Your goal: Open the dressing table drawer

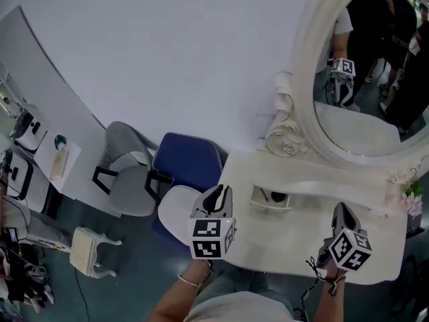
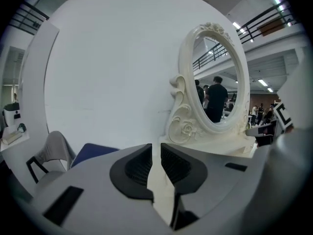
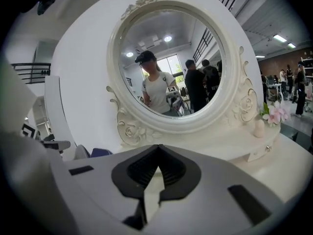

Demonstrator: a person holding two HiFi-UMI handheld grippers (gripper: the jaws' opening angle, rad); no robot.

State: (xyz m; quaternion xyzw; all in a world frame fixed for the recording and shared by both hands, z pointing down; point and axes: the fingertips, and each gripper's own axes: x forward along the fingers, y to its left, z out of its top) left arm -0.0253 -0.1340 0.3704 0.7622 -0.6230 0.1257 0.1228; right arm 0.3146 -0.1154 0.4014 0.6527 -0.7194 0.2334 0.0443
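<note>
— Nearest, low centre, the left gripper (image 1: 218, 194): how do its jaws stand?
— Slightly apart, with nothing between them. Just right of it, a small drawer (image 1: 271, 198) of the dressing table (image 1: 281, 241) seems pulled out; it's hard to judge.
— And the right gripper (image 1: 340, 210)?
— Tips pressed together, empty, lower right beneath the mirror (image 1: 365, 113).

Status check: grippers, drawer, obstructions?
Left gripper slightly open, empty. Right gripper shut, empty. Small drawer looks pulled out. No obstruction seen.
</note>
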